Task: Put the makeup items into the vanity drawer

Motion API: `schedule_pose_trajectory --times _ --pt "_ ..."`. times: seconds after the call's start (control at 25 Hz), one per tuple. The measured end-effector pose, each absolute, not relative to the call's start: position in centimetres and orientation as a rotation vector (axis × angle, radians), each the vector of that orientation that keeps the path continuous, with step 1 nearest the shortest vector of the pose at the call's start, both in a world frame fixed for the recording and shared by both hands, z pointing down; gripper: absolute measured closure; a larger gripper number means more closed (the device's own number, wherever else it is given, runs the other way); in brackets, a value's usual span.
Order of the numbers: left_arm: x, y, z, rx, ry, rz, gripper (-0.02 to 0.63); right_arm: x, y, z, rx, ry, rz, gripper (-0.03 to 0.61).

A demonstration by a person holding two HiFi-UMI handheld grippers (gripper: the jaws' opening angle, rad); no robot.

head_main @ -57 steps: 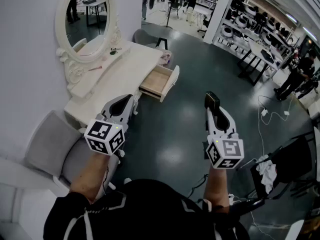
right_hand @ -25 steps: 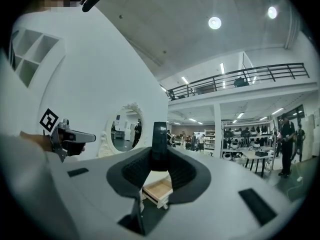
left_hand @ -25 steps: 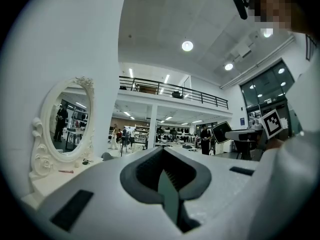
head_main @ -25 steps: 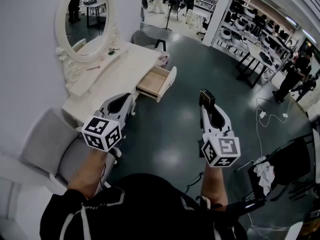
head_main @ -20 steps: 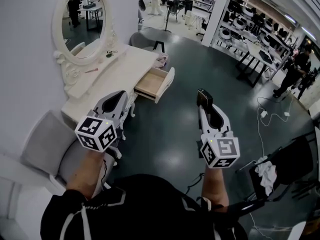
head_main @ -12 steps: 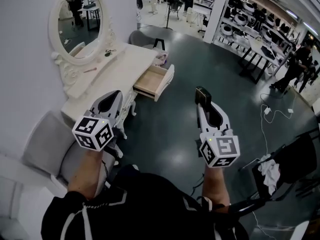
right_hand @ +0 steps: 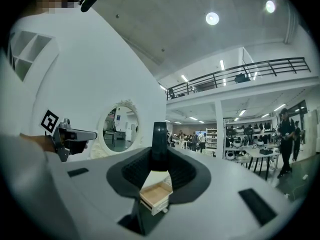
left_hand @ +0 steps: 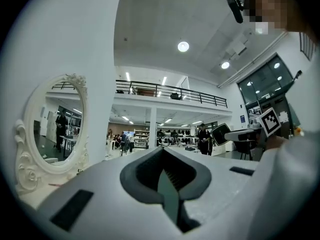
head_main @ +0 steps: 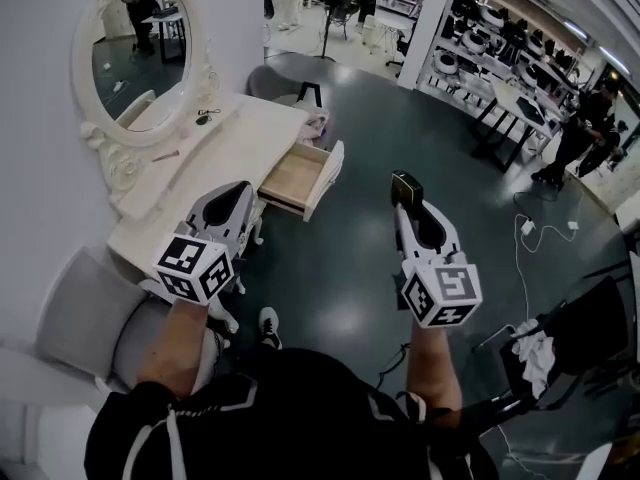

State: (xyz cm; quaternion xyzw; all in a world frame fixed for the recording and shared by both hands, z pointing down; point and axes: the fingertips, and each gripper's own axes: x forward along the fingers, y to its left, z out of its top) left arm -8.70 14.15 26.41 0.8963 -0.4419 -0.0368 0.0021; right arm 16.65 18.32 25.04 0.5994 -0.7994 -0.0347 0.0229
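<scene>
The left gripper [head_main: 238, 192], jaws pressed together on nothing, is seen just left of the open vanity drawer [head_main: 297, 178]. To the drawer's right, well apart from it, a dark makeup case [head_main: 405, 183] is pinched upright in the right gripper [head_main: 406, 202].

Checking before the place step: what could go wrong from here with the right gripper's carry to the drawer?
1. The right gripper pinches the black compact only at its jaw tips, and most of the compact stands proud of them. It may pivot or slip on the way.
2. The open drawer juts out over the floor, well apart from the gripper. Coming in low could knock its front panel.
</scene>
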Motion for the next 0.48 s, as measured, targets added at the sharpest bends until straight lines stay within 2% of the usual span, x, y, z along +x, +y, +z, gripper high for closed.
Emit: schedule_pose_trajectory --times 0.48 --pt "-11.4 1.5 27.0 2.801 -1.391 -0.105 0.612 12.6 5.4 24.1 1.800 -2.459 -0.112 0.483"
